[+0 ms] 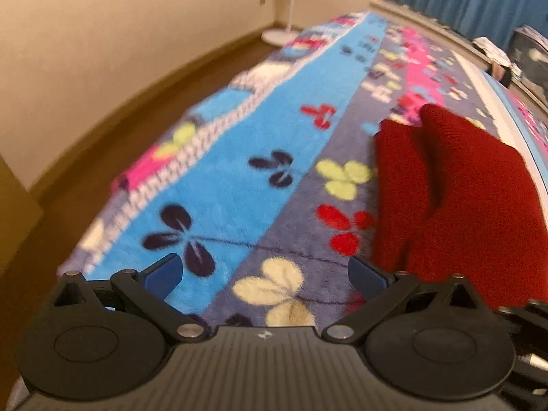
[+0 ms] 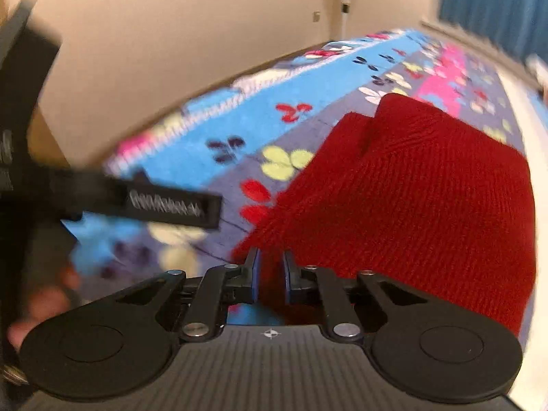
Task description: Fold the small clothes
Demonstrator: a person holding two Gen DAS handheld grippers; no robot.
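Lying on the flowered blanket [image 1: 239, 144], red knit garment [image 2: 428, 188] is judged soft, limp; near edge is pinched by right gripper [image 2: 270, 274]; left gripper [image 1: 263, 274] is held wide open, empty, beside garment; hems are best gripped.

The knit garment [image 1: 455, 202] lies on the blanket [image 1: 239, 157], folded over itself, at about two o'clock from the left gripper [image 1: 265, 274]. In the right wrist view its near edge sits at twelve o'clock between the right gripper's [image 2: 270, 267] fingers. A fan stand [image 1: 279, 36] stands on the floor [image 1: 113, 126] beyond the blanket, near twelve o'clock, before the wall [image 1: 137, 17].
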